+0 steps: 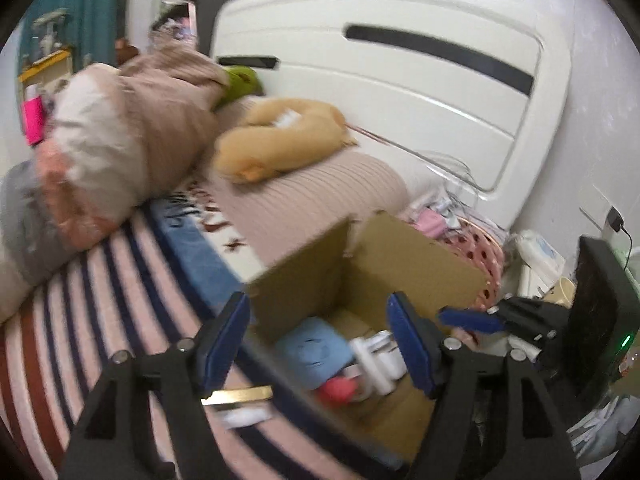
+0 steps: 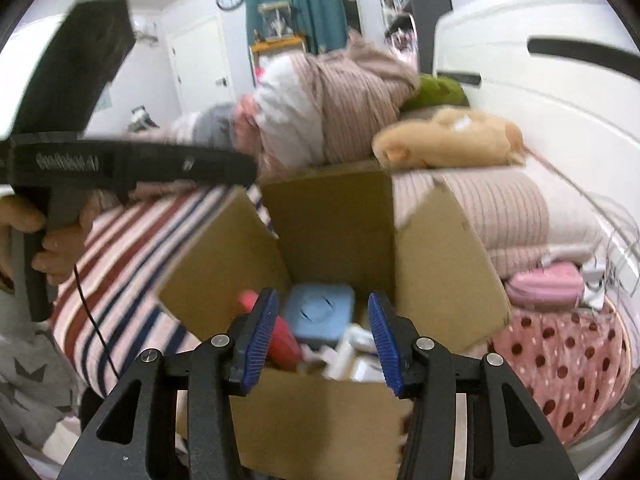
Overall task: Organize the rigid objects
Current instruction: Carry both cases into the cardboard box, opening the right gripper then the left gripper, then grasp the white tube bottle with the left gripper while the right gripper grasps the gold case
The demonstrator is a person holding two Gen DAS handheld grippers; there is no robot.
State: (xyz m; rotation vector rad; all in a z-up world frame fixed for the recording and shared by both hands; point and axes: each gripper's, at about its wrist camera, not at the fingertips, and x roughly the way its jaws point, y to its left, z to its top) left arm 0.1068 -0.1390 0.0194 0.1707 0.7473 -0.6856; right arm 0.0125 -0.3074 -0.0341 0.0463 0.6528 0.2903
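Both grippers gaping, empty. Right gripper (image 2: 322, 338) is hovering right over box (image 2: 332, 216); left gripper (image 1: 320, 344) is sitting beside it, gold bar (image 1: 238, 395) lying crosswise just below.

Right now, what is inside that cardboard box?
In the cardboard box: a light blue square case, a red object, and white plastic items. Whatever lies beneath them is covered.

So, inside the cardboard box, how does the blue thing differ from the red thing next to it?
The blue item is squarish, pale blue, and lies flat with its broad face up; the red item is narrower, elongated, and lies slanted. In the right wrist view the blue item shows in full, while the red item is partly hidden behind a finger of the right tongs. Both sit inside the cardboard box, held by neither tongs.
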